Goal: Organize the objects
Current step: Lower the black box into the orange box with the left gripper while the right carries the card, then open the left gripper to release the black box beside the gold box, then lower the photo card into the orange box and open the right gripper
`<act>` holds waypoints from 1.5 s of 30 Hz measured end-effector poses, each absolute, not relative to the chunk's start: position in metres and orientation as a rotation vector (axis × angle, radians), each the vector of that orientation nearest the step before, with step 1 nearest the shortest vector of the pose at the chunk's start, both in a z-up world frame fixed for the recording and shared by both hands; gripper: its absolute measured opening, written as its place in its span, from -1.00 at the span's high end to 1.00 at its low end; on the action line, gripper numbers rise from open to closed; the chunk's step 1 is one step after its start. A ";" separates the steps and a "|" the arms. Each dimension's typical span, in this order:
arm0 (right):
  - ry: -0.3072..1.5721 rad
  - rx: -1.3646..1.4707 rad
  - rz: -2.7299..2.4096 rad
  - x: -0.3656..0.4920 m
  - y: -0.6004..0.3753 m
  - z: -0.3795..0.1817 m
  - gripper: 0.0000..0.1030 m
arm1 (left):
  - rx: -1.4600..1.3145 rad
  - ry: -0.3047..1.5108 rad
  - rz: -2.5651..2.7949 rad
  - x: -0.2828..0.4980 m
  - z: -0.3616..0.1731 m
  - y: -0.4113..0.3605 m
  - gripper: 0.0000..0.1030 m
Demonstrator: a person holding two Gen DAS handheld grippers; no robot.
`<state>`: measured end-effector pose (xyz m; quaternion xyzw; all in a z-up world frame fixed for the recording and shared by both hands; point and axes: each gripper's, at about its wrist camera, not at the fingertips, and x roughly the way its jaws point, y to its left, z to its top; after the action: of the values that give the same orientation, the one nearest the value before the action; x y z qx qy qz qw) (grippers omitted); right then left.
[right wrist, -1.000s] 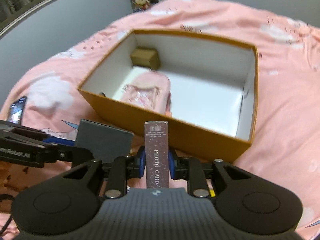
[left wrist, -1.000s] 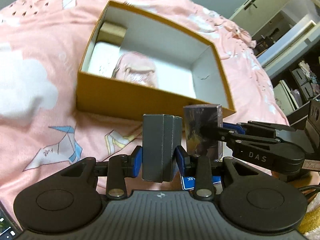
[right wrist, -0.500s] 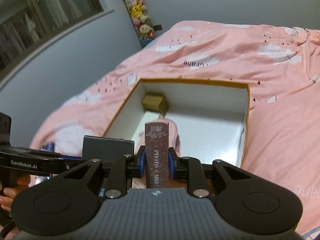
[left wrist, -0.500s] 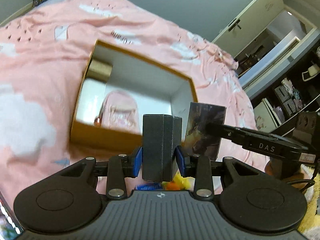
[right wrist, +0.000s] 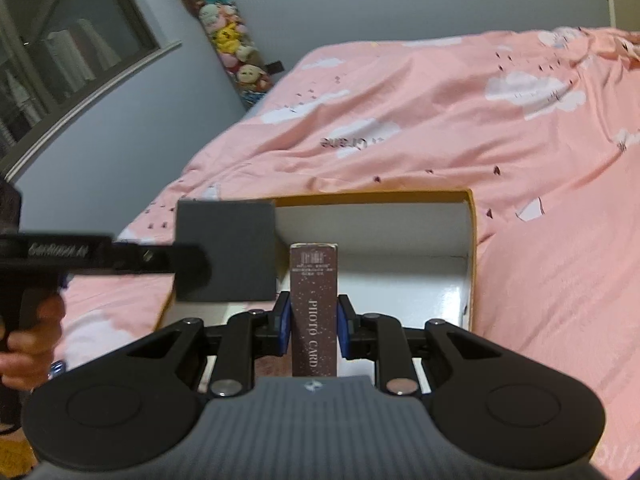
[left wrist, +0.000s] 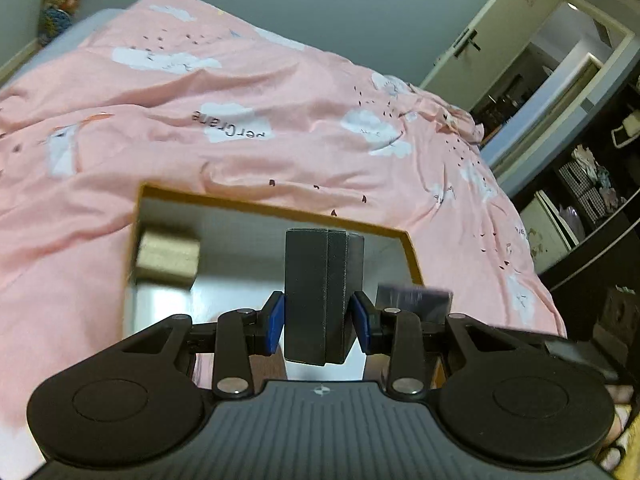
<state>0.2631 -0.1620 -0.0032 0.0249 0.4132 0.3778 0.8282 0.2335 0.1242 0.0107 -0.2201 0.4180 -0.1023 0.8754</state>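
Grip check: my left gripper (left wrist: 318,316) clamped a stiff dark grey box (left wrist: 320,292) mid-body; my right gripper (right wrist: 313,322) pinched the slim, light photo card box (right wrist: 314,308) over the orange storage box (right wrist: 471,240).

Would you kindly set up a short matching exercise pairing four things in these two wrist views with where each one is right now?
Things:
1. dark grey box
2. photo card box
3. small tan box
4. plush toys

Places:
A. clamped in the right gripper
B. inside the orange box, in a far corner
C. against the grey wall beyond the pink bedspread
D. clamped in the left gripper

Pairs: 1-D, 2-A, 3-B, 4-C
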 end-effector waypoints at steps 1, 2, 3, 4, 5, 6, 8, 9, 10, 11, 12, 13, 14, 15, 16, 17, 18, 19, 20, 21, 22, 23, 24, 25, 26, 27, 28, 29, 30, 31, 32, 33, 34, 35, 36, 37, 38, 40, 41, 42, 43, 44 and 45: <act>0.888 0.056 0.797 0.267 -0.161 -0.007 0.54 | -0.466 0.888 -0.217 0.245 0.003 0.125 0.21; 0.898 0.060 0.793 0.272 -0.160 -0.011 0.54 | -0.463 0.897 -0.226 0.254 -0.004 0.125 0.21; 0.908 0.061 0.790 0.276 -0.159 -0.016 0.54 | -0.468 0.913 -0.230 0.264 -0.012 0.125 0.21; 0.918 0.063 0.787 0.280 -0.158 -0.019 0.54 | -0.474 0.929 -0.230 0.271 -0.020 0.125 0.21; 0.926 0.064 0.783 0.284 -0.156 -0.023 0.54 | -0.466 0.949 -0.233 0.279 -0.027 0.124 0.21; 0.932 0.064 0.779 0.287 -0.156 -0.026 0.54 | -0.461 0.971 -0.226 0.285 -0.035 0.124 0.21; 0.946 0.063 0.769 0.295 -0.153 -0.032 0.54 | -0.448 1.024 -0.207 0.297 -0.049 0.125 0.21; 0.952 0.063 0.764 0.299 -0.151 -0.035 0.54 | -0.445 1.042 -0.195 0.301 -0.055 0.126 0.21; 0.959 0.062 0.762 0.302 -0.149 -0.037 0.54 | -0.435 1.062 -0.186 0.304 -0.060 0.128 0.21; 0.966 0.060 0.763 0.306 -0.146 -0.041 0.54 | -0.420 1.083 -0.175 0.307 -0.064 0.128 0.21; 0.974 0.058 0.763 0.310 -0.143 -0.044 0.54 | -0.404 1.096 -0.165 0.309 -0.067 0.127 0.21; 0.981 0.055 0.765 0.313 -0.140 -0.047 0.54 | -0.392 1.103 -0.159 0.310 -0.070 0.128 0.21; 0.988 0.052 0.766 0.316 -0.136 -0.049 0.54 | -0.379 1.111 -0.154 0.311 -0.072 0.127 0.21; 0.994 0.050 0.765 0.319 -0.134 -0.052 0.54 | -0.380 1.108 -0.156 0.311 -0.073 0.128 0.21; 1.000 0.047 0.764 0.321 -0.131 -0.054 0.54 | -0.382 1.108 -0.158 0.312 -0.073 0.129 0.21; 1.004 0.045 0.763 0.323 -0.129 -0.056 0.54 | -0.378 1.107 -0.155 0.311 -0.073 0.129 0.21; 1.009 0.046 0.761 0.325 -0.127 -0.058 0.54 | -0.363 1.106 -0.143 0.312 -0.072 0.129 0.20; 1.015 0.049 0.759 0.327 -0.125 -0.060 0.54 | -0.335 1.105 -0.128 0.313 -0.071 0.128 0.19; 1.020 0.051 0.757 0.329 -0.123 -0.062 0.54 | -0.308 1.099 -0.122 0.313 -0.070 0.126 0.19; 1.024 0.055 0.754 0.331 -0.122 -0.063 0.54 | -0.292 1.096 -0.118 0.313 -0.069 0.126 0.18; 1.027 0.059 0.752 0.332 -0.121 -0.064 0.54 | -0.276 1.093 -0.111 0.313 -0.067 0.124 0.18; 1.030 0.063 0.750 0.335 -0.120 -0.065 0.54 | -0.248 1.087 -0.101 0.311 -0.066 0.122 0.18; 1.034 0.068 0.749 0.336 -0.120 -0.066 0.54 | -0.221 1.080 -0.092 0.311 -0.064 0.120 0.15; 1.038 0.073 0.748 0.337 -0.119 -0.067 0.54 | -0.186 1.072 -0.077 0.310 -0.063 0.118 0.13; 1.042 0.076 0.747 0.338 -0.119 -0.068 0.54 | -0.155 1.066 -0.066 0.308 -0.062 0.116 0.11; 1.045 0.078 0.746 0.339 -0.118 -0.069 0.54 | -0.137 1.061 -0.062 0.307 -0.061 0.114 0.05; 1.049 0.080 0.745 0.339 -0.118 -0.070 0.54 | -0.131 1.057 -0.064 0.306 -0.060 0.114 0.00; 1.053 0.084 0.743 0.340 -0.118 -0.071 0.54 | -0.129 1.050 -0.067 0.304 -0.058 0.114 -0.01; 1.057 0.087 0.740 0.340 -0.118 -0.072 0.54 | -0.125 1.040 -0.068 0.301 -0.055 0.114 -0.01; 1.062 0.091 0.736 0.341 -0.118 -0.073 0.54 | -0.121 1.029 -0.065 0.299 -0.052 0.114 -0.01; 1.065 0.096 0.731 0.342 -0.119 -0.074 0.54 | -0.122 1.017 -0.058 0.295 -0.047 0.115 -0.01; 1.068 0.103 0.728 0.343 -0.119 -0.074 0.54 | -0.127 1.006 -0.051 0.291 -0.043 0.116 -0.01; 1.075 0.114 0.724 0.345 -0.119 -0.076 0.54 | -0.137 0.997 -0.048 0.287 -0.038 0.117 -0.01; 1.081 0.120 0.720 0.347 -0.118 -0.077 0.54 | -0.144 0.992 -0.043 0.283 -0.035 0.118 -0.01; 1.088 0.122 0.716 0.349 -0.116 -0.078 0.54 | -0.139 0.995 -0.032 0.279 -0.032 0.118 -0.01; 1.095 0.126 0.717 0.351 -0.114 -0.079 0.54 | -0.128 1.004 -0.011 0.275 -0.031 0.117 -0.01; 1.107 0.135 0.722 0.354 -0.112 -0.081 0.54 | -0.120 1.015 0.018 0.270 -0.030 0.115 -0.01; 1.134 0.163 0.733 0.359 -0.107 -0.084 0.54 | -0.135 1.020 0.076 0.258 -0.031 0.114 -0.01; 1.137 0.164 0.733 0.361 -0.105 -0.085 0.54 | -0.148 1.013 0.092 0.250 -0.032 0.112 -0.01; 1.137 0.157 0.730 0.362 -0.102 -0.085 0.54 | -0.158 1.004 0.105 0.244 -0.034 0.111 -0.01; 1.134 0.145 0.726 0.363 -0.098 -0.086 0.54 | -0.165 0.992 0.120 0.238 -0.035 0.109 -0.01; 1.132 0.133 0.723 0.364 -0.095 -0.086 0.54 | -0.167 0.980 0.136 0.232 -0.037 0.107 -0.01; 1.132 0.122 0.721 0.364 -0.091 -0.086 0.54 | -0.169 0.970 0.150 0.228 -0.039 0.104 -0.01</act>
<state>0.3643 -0.0914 -0.0864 0.0567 0.5241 0.3337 0.7815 0.2281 0.1043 -0.0387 -0.0809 0.4653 0.0721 0.8785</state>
